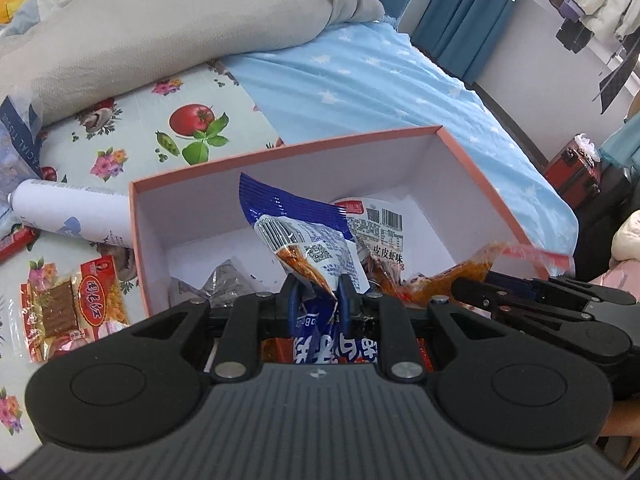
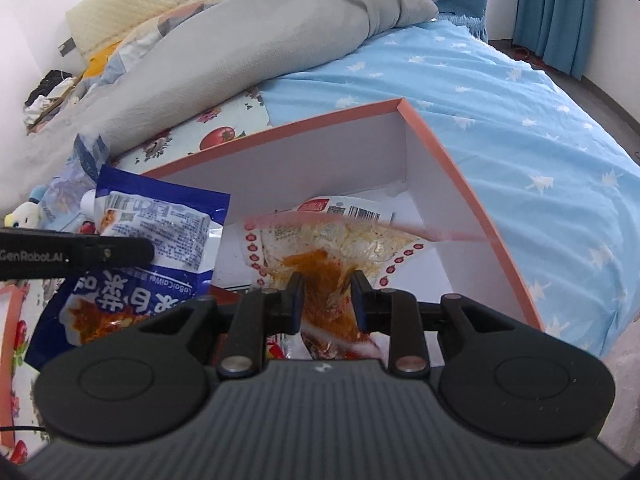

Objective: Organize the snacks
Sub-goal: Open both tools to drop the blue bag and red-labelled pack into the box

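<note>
A pink box (image 1: 280, 152) with white inner walls lies open on the bed. My left gripper (image 1: 318, 292) is shut on a blue snack packet (image 1: 296, 232), which sticks up over the box's near side. In the right wrist view that same blue packet (image 2: 160, 232) hangs at the left beside the pink box (image 2: 440, 152). My right gripper (image 2: 327, 292) is shut on a clear red-edged packet (image 2: 332, 248) with orange contents, held over the box. A white barcoded packet (image 1: 376, 224) lies on the box floor, and a silver packet (image 1: 224, 280) sits at its near left.
Left of the box, on the fruit-print cloth (image 1: 160, 92), lie several red snack packets (image 1: 76, 304) and a white tube (image 1: 72, 208). A grey quilt (image 1: 160, 32) is bunched behind. The blue starry sheet (image 2: 520, 120) runs to the bed's right edge. A red suitcase (image 1: 576, 168) stands on the floor.
</note>
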Demonstrator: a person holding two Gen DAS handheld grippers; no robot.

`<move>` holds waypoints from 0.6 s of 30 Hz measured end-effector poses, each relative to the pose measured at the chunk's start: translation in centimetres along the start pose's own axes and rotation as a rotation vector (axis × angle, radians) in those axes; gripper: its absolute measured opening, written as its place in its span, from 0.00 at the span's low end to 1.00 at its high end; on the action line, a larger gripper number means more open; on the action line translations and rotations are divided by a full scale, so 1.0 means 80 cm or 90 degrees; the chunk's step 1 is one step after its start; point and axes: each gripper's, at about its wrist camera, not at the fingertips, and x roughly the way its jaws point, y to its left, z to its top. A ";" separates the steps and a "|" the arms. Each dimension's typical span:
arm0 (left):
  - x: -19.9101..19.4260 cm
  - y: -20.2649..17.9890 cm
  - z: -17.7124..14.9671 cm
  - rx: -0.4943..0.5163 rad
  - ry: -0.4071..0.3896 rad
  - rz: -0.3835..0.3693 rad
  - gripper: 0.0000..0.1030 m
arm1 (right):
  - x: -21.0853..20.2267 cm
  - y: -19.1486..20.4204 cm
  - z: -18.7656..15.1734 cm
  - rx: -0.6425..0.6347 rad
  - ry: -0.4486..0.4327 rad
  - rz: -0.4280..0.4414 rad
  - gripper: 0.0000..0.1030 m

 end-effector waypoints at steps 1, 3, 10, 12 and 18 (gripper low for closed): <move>0.001 0.000 0.001 -0.001 0.001 0.002 0.24 | 0.001 -0.002 0.000 0.005 0.001 0.002 0.28; 0.001 0.000 0.002 -0.001 0.002 0.013 0.45 | 0.002 -0.006 0.001 0.019 0.006 0.010 0.35; -0.024 -0.001 0.007 0.001 -0.021 0.014 0.59 | -0.016 -0.007 0.004 0.029 -0.020 -0.005 0.69; -0.035 -0.001 0.008 0.003 -0.027 0.011 0.59 | -0.026 -0.005 0.005 0.033 -0.031 -0.004 0.69; -0.080 -0.006 0.008 0.019 -0.072 0.003 0.59 | -0.065 0.014 0.013 0.025 -0.080 0.003 0.69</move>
